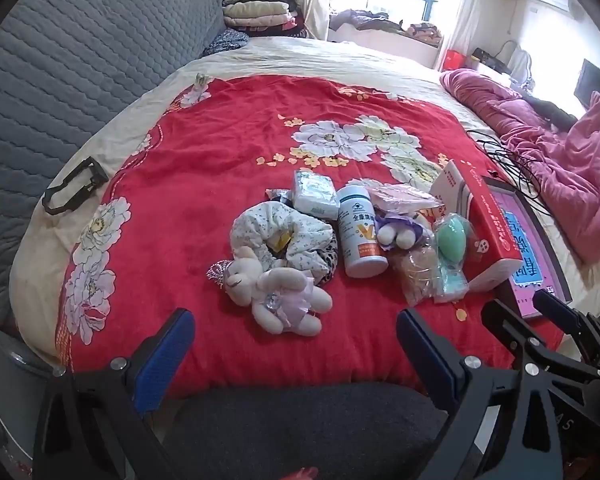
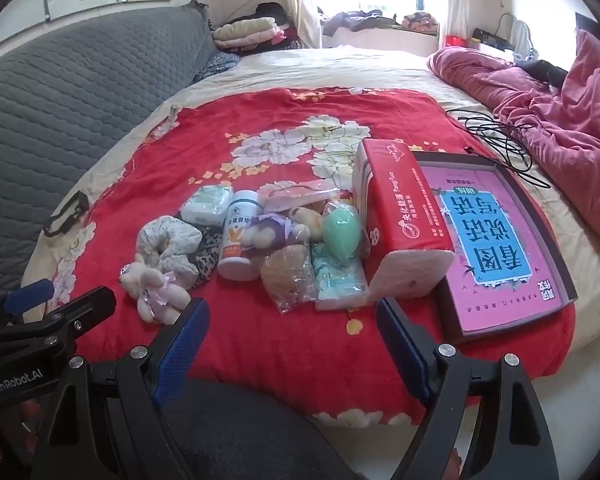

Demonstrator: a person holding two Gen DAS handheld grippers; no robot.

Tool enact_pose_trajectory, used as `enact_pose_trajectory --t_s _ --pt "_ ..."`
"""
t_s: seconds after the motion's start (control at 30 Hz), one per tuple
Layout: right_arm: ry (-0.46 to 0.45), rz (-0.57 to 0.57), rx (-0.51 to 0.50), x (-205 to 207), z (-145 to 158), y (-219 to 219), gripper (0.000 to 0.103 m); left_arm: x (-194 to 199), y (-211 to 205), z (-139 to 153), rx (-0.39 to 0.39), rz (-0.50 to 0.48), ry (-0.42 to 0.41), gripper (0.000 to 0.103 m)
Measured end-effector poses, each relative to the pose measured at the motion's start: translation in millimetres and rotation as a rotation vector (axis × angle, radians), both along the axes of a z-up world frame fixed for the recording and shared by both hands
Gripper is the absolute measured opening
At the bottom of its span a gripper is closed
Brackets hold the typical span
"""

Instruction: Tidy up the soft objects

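A pile of items lies on the red floral blanket [image 1: 204, 184]. A cream plush bunny [image 1: 276, 292] [image 2: 154, 290] lies at the pile's near left, beside a rolled floral cloth [image 1: 284, 238] [image 2: 172, 246]. Right of it are a white bottle [image 1: 360, 232] [image 2: 238, 236], a tissue pack [image 1: 315, 194], a small plush toy in purple [image 1: 396, 232] [image 2: 266, 232], a green egg-shaped sponge in plastic [image 1: 452, 240] [image 2: 340, 228] and a bagged brown item [image 2: 290, 276]. My left gripper [image 1: 296, 332] hangs open just short of the bunny. My right gripper [image 2: 292, 320] is open in front of the bagged items, holding nothing.
A red tissue box [image 2: 404, 216] leans beside a dark tray holding a pink book [image 2: 504, 240]. A black clip [image 1: 74, 186] lies at the blanket's left edge by the grey quilted headboard [image 1: 60, 80]. Black cables [image 2: 496, 136] and a pink duvet [image 2: 560, 120] lie at the right.
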State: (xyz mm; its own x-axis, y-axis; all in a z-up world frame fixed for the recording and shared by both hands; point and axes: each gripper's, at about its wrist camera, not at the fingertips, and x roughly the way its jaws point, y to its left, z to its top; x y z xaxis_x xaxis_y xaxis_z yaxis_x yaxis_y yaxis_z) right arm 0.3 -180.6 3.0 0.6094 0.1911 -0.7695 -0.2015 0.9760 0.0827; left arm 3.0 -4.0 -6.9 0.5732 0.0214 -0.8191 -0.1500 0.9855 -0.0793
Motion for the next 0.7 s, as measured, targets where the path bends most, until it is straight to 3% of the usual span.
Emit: enact_pose_trajectory --t_s 0.7 --pt "0.006 0.015 0.002 2 1 4 0.086 2 11 -1 -0.022 0.019 0.013 0.101"
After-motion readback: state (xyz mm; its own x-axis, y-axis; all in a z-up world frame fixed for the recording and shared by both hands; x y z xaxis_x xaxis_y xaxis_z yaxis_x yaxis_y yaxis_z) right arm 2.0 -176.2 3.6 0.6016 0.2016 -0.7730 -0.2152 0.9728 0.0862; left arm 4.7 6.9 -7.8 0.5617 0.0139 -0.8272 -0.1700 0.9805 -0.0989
